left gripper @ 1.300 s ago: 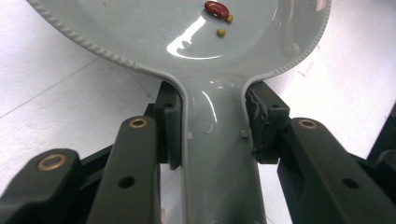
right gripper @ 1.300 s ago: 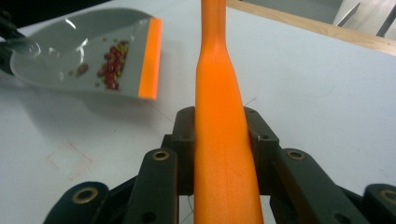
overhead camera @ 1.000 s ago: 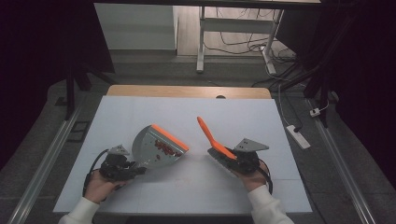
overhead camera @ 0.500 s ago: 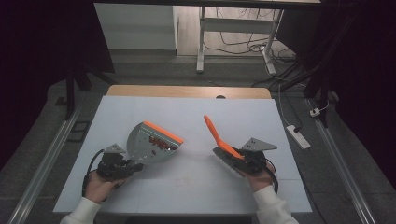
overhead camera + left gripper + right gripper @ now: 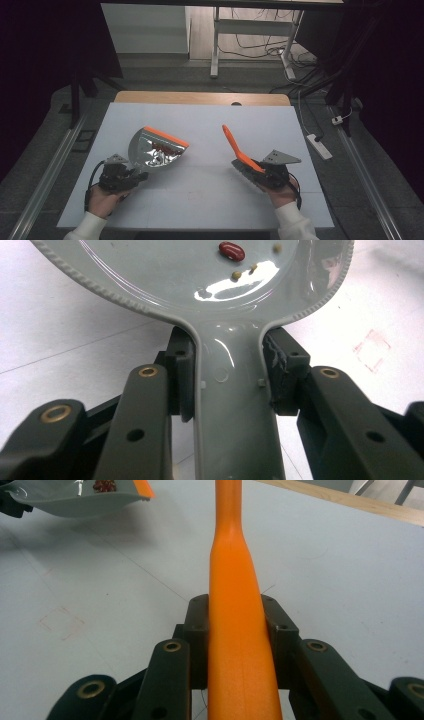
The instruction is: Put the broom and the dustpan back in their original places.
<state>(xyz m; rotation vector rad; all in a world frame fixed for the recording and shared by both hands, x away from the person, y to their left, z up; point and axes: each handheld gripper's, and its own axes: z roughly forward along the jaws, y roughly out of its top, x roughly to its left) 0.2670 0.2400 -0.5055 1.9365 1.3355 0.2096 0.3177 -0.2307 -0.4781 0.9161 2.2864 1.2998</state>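
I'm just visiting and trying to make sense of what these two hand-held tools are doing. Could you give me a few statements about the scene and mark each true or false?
1. The left gripper is clamped on the handle of a grey dustpan. True.
2. The dustpan holds nothing. False: a red bean and a few small crumbs lie in it.
3. The right gripper holds an orange brush handle between its jaws. True.
4. The brush handle is lying flat on the table. False: it angles up off the white surface.
5. The dustpan has a blue front edge. False: the edge is orange.
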